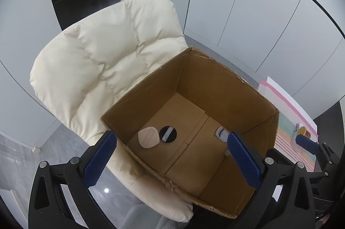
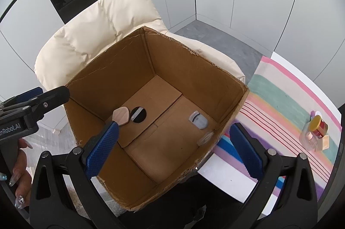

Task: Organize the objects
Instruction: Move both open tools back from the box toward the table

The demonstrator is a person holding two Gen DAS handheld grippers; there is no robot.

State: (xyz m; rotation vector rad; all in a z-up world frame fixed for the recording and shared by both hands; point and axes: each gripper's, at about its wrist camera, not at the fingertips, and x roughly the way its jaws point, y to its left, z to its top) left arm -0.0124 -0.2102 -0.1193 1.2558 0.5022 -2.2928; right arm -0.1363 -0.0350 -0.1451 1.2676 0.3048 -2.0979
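Both tools spread wide, empty, above cardboard box (image 2: pixel 151 60) rim, floor mostly bare

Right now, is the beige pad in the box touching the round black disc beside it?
Cannot tell. In the right wrist view the beige pad and black disc sit edge to edge, with no clear gap or contact; the left wrist view is similar.

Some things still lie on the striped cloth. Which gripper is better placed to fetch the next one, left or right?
Right, probably. The jar and small items lie on the striped cloth on the right side of the box. The right gripper, open and empty, hovers at that edge; the left gripper hovers over the far side of the box.
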